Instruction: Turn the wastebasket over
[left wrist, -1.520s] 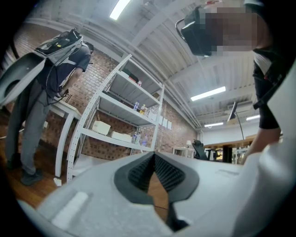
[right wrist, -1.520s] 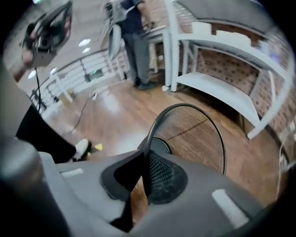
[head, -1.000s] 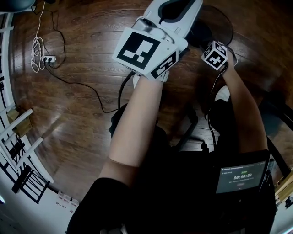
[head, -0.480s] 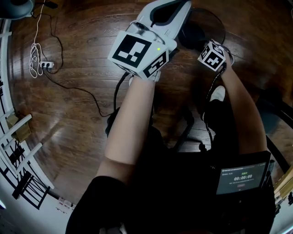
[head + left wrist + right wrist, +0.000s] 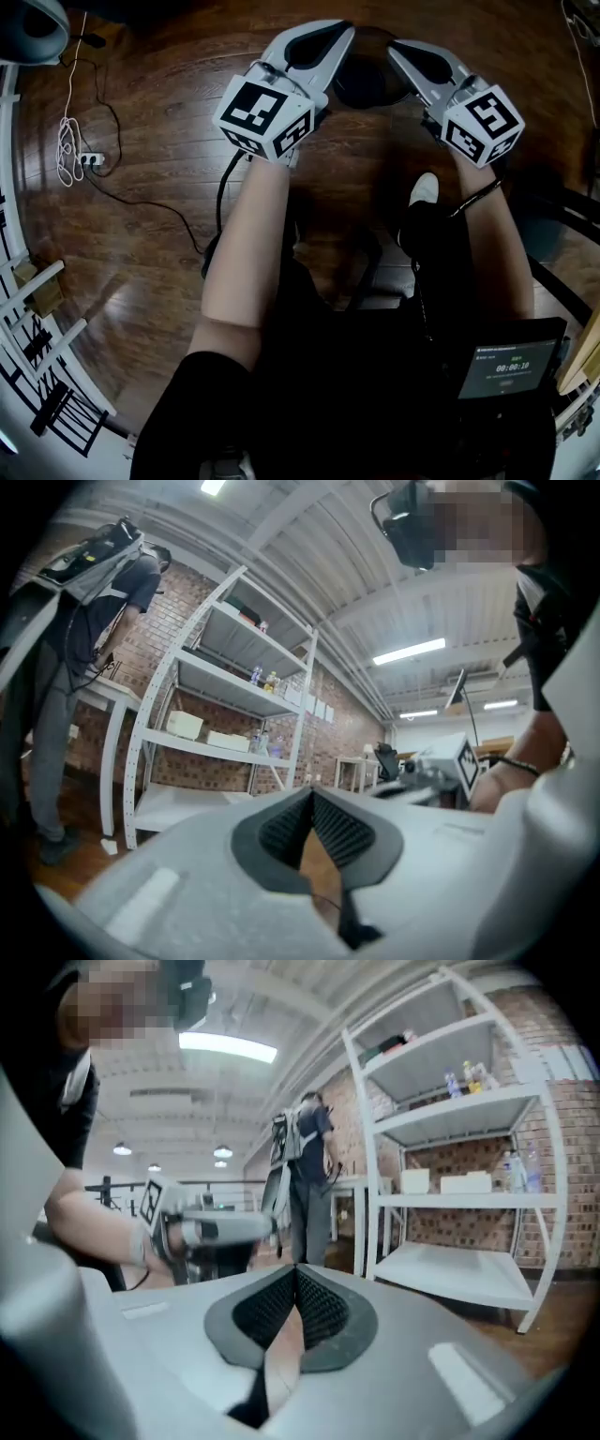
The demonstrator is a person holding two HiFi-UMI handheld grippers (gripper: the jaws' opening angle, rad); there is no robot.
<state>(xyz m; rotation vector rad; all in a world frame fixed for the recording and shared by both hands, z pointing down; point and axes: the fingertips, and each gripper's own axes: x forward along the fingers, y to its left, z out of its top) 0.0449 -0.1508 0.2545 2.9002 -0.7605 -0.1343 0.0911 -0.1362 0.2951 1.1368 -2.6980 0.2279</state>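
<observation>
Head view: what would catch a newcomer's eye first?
Two white grippers with marker cubes fill the top centre: the left gripper and right gripper, both shut and empty, the right's jaws just closed. Their tips converge above a dark round object, likely the wastebasket, on the wood floor. A lit screen glows bottom right.

floor point(image 5: 141, 234): dark wood planks, glossy
left hand-held gripper point(image 5: 312, 792): smooth matt grey plastic shell
pads point(image 5: 349, 834): black, ribbed, perhaps rubber
shelving rack point(image 5: 459, 1274): white painted metal
</observation>
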